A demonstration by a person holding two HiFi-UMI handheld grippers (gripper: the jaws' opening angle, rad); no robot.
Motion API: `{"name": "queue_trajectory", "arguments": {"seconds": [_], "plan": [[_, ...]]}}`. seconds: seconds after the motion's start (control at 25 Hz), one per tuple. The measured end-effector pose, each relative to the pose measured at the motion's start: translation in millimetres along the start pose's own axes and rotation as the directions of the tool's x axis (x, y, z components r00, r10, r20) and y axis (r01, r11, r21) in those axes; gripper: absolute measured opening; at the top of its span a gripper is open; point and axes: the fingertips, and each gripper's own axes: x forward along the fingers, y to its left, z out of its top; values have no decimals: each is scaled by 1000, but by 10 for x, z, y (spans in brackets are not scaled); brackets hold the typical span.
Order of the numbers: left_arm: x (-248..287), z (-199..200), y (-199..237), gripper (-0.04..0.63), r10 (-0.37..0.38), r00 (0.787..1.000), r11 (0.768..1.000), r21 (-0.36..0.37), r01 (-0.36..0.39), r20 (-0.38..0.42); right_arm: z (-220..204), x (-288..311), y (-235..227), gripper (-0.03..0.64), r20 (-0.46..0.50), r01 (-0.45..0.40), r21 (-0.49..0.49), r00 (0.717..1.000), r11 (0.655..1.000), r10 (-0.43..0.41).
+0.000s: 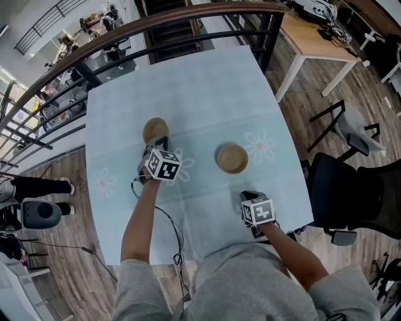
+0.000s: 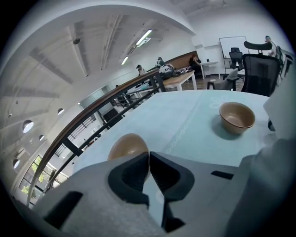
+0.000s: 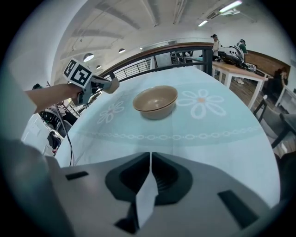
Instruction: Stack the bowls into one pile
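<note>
Two tan bowls stand apart on the pale blue tablecloth (image 1: pixel 207 94): one at the left (image 1: pixel 155 130), one right of the middle (image 1: pixel 232 158). My left gripper (image 1: pixel 156 144) hovers at the near side of the left bowl (image 2: pixel 128 146), which shows just beyond its shut, empty jaws (image 2: pixel 149 156). My right gripper (image 1: pixel 249 197) hangs near the table's front edge, short of the right bowl (image 3: pixel 155 101), and its jaws (image 3: pixel 151 156) are shut on nothing. The right gripper view also takes in the left gripper (image 3: pixel 107 85) far to the left. The right bowl (image 2: pixel 237 116) sits upright in the left gripper view.
White flower prints (image 1: pixel 259 147) mark the cloth. A wooden railing (image 1: pixel 188 19) curves behind the table's far edge. A black office chair (image 1: pixel 351 194) stands to the right, a wooden desk (image 1: pixel 313 37) beyond it. A black cable (image 1: pixel 172 229) hangs over the front edge.
</note>
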Motion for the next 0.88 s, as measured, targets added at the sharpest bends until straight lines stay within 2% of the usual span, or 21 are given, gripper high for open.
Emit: {"name": "queue_trajectory", "arguments": {"seconds": [0.16, 0.48, 0.68, 0.88], "plan": [[-209, 149, -240, 28, -27, 999, 999, 47, 25, 39, -148, -93, -132, 35, 2, 19, 10, 1000, 1000, -19], [-500, 484, -868, 28, -136, 986, 984, 132, 123, 92, -336, -290, -489, 35, 11, 64, 75, 998, 995, -65], [-636, 694, -1328, 28, -213, 969, 960, 213, 183, 128, -405, -355, -635, 35, 18, 83, 91, 996, 992, -85], [-686, 839, -1695, 28, -287, 949, 937, 246, 249, 133, -462, -371, -698, 35, 7, 101, 105, 995, 989, -102]]}}
